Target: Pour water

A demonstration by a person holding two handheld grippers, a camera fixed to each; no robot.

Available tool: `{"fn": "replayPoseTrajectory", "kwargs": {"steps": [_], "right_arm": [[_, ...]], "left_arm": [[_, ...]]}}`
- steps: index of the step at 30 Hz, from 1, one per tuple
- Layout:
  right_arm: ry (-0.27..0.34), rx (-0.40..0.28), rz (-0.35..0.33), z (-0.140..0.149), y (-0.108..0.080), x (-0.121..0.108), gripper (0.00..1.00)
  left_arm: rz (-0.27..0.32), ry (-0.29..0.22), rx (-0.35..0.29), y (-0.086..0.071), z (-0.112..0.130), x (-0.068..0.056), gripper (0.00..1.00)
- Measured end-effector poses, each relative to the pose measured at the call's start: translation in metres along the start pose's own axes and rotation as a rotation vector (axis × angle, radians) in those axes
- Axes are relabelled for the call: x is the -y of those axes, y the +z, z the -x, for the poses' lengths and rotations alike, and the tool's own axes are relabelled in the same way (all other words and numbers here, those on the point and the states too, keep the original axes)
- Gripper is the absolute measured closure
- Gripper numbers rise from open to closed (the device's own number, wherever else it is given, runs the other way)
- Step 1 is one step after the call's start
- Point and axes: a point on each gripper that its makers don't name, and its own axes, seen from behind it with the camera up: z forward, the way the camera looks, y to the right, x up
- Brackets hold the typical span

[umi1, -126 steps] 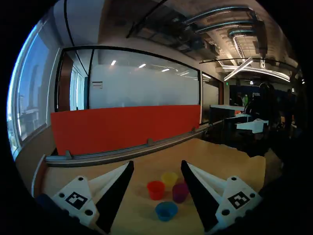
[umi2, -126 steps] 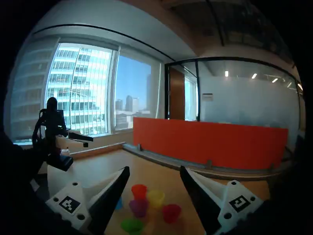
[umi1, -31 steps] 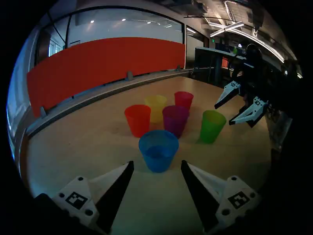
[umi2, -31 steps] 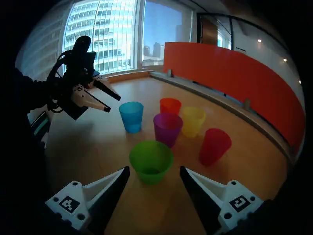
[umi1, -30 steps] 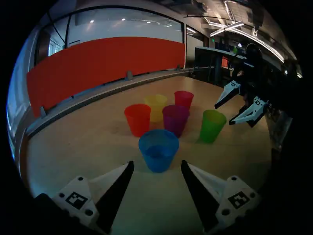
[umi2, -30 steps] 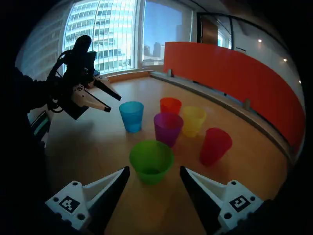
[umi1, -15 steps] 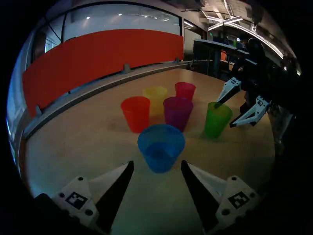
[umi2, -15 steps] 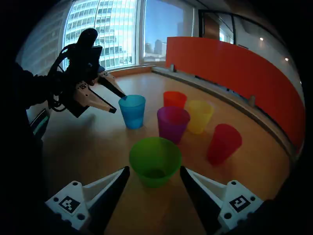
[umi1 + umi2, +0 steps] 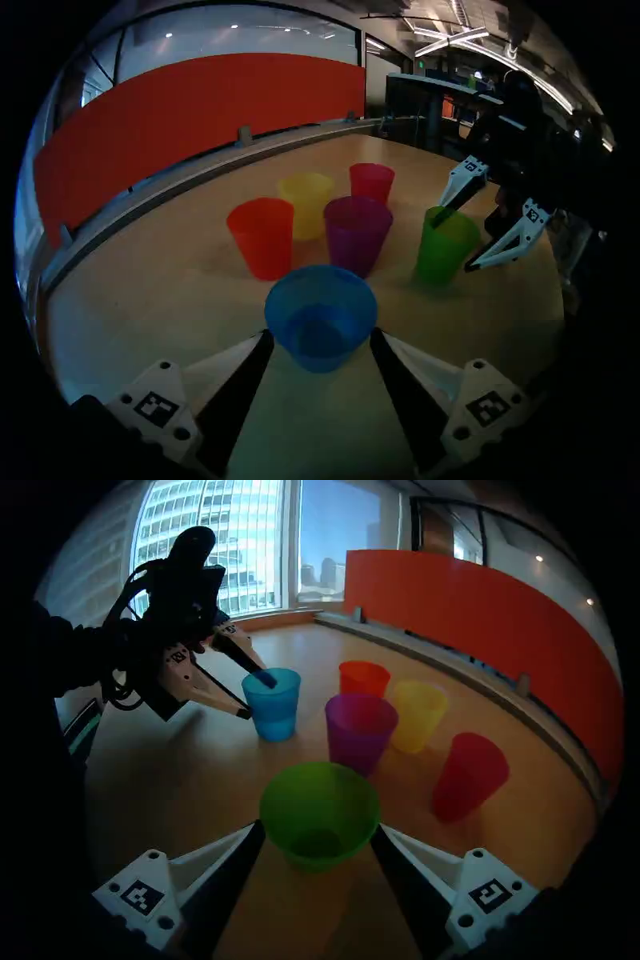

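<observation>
Now | left tool (image 9: pixel 320 331) open astride blue cup (image 9: pixel 320 312) | right tool (image 9: pixel 315 824) open astride green cup (image 9: pixel 320 804)

The blue cup (image 9: pixel 320 316) stands upright on the bench (image 9: pixel 144 296), at 6 o'clock in the left gripper view, with a little water in its bottom. The green cup (image 9: pixel 446 244) stands upright at its 2 o'clock, apart.
</observation>
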Motion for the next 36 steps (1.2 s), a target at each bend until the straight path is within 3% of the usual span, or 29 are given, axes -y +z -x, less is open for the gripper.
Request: {"fn": "replayPoseTrajectory", "kwargs": {"steps": [18,28,36], "right_arm": [[0.002,0.001,-0.012,-0.003,0.008,-0.001,0.01],[0.008,-0.005,-0.013,-0.005,0.009,-0.001,0.01],[0.02,-0.009,-0.028,-0.004,0.01,0.003,0.1]], "left_arm": [[0.024,-0.01,-0.024,0.017,-0.015,0.002,0.11],[0.011,0.016,-0.023,0.018,-0.016,0.003,0.12],[0.008,0.017,-0.026,0.018,-0.016,0.004,0.12]]}}
